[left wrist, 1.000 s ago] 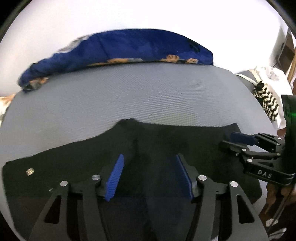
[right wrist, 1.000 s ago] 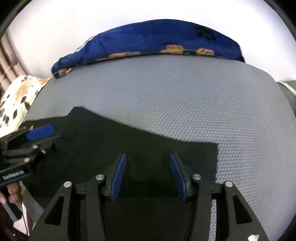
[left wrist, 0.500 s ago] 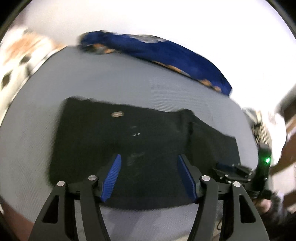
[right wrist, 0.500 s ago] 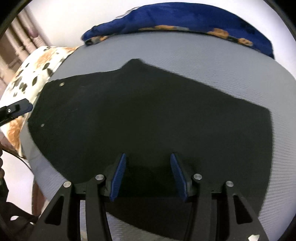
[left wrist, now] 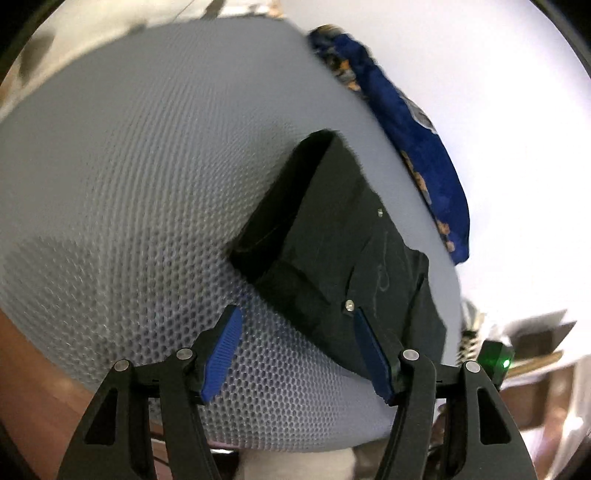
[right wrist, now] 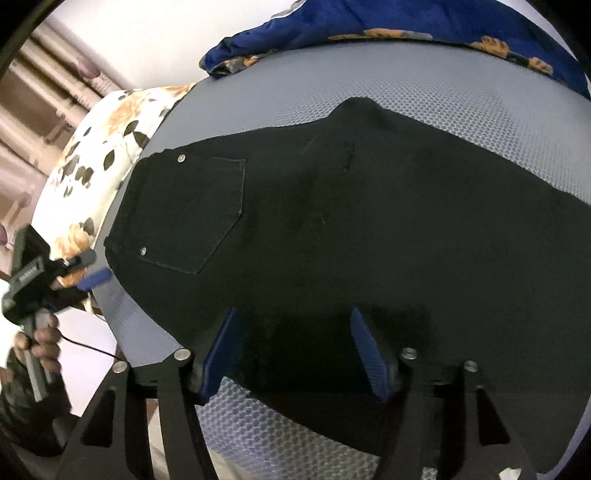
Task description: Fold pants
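Black pants (right wrist: 369, 229) lie flat on a grey mesh mattress (right wrist: 461, 103), back pocket and rivets facing up, waistband to the left. In the left wrist view the pants (left wrist: 347, 251) show from the waistband end, with the open waist facing me. My left gripper (left wrist: 299, 350) is open and empty, just off the waistband's near corner; it also shows in the right wrist view (right wrist: 88, 269) at the left of the pants. My right gripper (right wrist: 295, 350) is open and empty, low over the pants' near edge.
A blue blanket with orange prints (right wrist: 388, 26) lies along the mattress's far edge, also in the left wrist view (left wrist: 406, 129). A floral pillow (right wrist: 107, 140) sits at the left. The mattress's near edge (left wrist: 295, 424) drops off in front.
My left gripper has swung round to the waistband end and now looks along the pants. My right gripper has pulled back and up, so more of the pants shows.
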Demonstrator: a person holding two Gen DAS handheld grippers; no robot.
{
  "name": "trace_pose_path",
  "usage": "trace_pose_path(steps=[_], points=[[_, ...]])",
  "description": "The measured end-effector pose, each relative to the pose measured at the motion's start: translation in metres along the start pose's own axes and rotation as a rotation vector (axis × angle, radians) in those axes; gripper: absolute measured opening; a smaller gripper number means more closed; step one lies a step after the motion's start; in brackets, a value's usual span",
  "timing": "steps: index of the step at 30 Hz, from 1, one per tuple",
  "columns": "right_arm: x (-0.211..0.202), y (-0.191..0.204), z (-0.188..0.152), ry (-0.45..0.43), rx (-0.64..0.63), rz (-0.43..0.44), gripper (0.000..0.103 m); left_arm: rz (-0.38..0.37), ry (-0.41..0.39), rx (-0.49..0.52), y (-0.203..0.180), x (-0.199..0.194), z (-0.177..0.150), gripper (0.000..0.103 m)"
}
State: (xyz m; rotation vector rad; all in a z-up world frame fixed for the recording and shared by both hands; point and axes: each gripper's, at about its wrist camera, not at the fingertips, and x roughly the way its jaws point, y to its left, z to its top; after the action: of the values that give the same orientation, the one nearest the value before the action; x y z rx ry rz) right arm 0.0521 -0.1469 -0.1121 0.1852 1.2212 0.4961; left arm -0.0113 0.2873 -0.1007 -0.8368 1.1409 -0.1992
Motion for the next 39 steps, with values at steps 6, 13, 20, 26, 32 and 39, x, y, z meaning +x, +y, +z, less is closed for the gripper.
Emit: trace_pose_path(steps=[6,13,20,26,32,39], points=[[0.002,0.0,0.0,0.005,0.011,-0.015,0.063,-0.082,0.005,-0.042,0.018,0.016,0.002,0.063],[0.003,0.002,-0.001,0.007,0.02,-0.018,0.067,-0.188,-0.033,-0.026,0.019,0.031,0.018,0.062],[0.004,0.006,-0.004,-0.004,0.025,-0.02,0.07,-0.181,-0.047,0.053,0.006,0.044,0.033,0.063],[0.005,0.007,-0.004,-0.012,0.033,-0.013,0.075,-0.11,-0.069,0.085,0.001,0.051,0.033,0.043],[0.003,0.007,-0.004,-0.013,0.033,-0.003,0.077,-0.109,-0.076,0.056,-0.005,0.049,0.034,0.028],[-0.03,-0.015,0.002,-0.081,0.097,0.01,0.077,-0.169,-0.14,0.201,-0.074,0.023,0.024,0.024]])
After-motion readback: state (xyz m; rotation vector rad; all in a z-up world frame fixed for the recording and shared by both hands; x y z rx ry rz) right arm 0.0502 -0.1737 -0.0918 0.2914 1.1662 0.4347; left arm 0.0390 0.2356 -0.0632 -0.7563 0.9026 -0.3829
